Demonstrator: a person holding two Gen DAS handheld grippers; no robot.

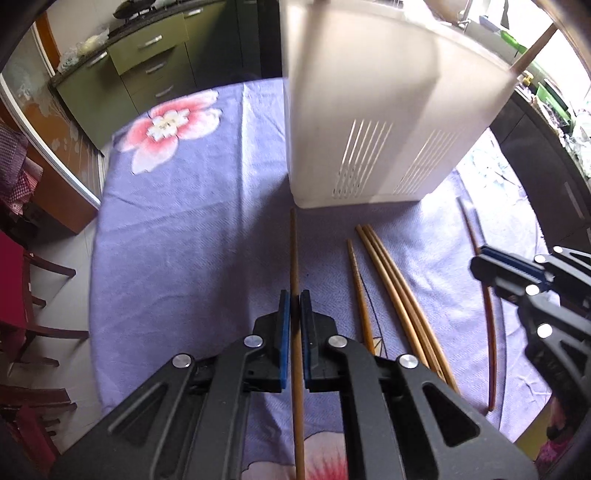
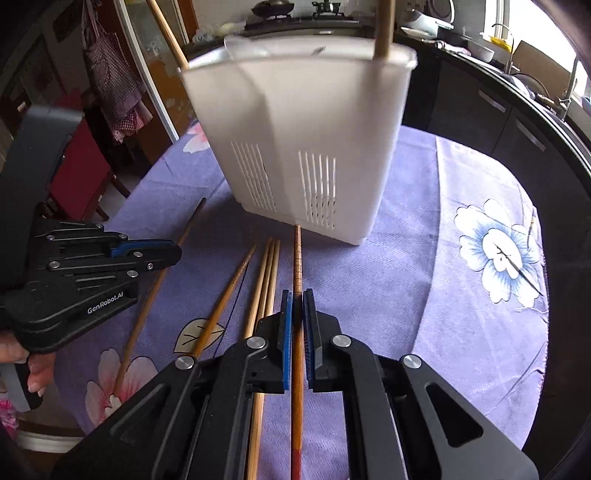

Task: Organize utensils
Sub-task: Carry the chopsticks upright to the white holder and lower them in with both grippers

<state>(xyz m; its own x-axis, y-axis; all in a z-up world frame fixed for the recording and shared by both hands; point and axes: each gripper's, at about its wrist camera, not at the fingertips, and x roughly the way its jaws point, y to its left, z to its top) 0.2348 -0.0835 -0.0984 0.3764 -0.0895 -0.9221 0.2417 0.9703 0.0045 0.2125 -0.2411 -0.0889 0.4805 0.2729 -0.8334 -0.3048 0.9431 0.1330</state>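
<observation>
Left gripper [image 1: 294, 295] clenched on a light bamboo chopstick [image 1: 294, 251], blue pads [image 1: 283, 332] pressed against its shaft on both sides. Held chopstick running straight forward from between the fingers, tip close to the base of the white utensil holder [image 1: 362, 110], not touching it as far as visible. Same gripper seen side-on at left edge of right wrist view [image 2: 173, 254], fingers drawn together, slender stick passing beneath it.

Right gripper [image 2: 297, 295] likewise clamped on a reddish-brown ridged chopstick [image 2: 297, 254], pads [image 2: 286, 332] closed against the shaft. Tip of that chopstick reaching nearly to the foot of the holder's slotted wall. Right gripper also visible at right edge of left wrist view [image 1: 480, 266], dark curved chopstick [image 1: 489, 332] under it.

Loose chopsticks lying on the cloth between the two grippers: pair of pale bamboo chopsticks [image 2: 267, 280] side by side and touching, one darker tapered chopstick [image 2: 229, 295] just beside them, angled slightly away.

Utensil holder standing upright on the table, two panels of vertical slots in its lower front. Two chopsticks already standing in it: one at the right rim [image 2: 384, 29], one leaning out at the left rear [image 2: 168, 33].

Purple floral tablecloth [image 2: 424, 258] covering the round table. Green drawer cabinet [image 1: 147, 62] beyond, red chair [image 1: 22, 280] at left. Dark counter with sink tap [image 2: 569, 88] at right.
</observation>
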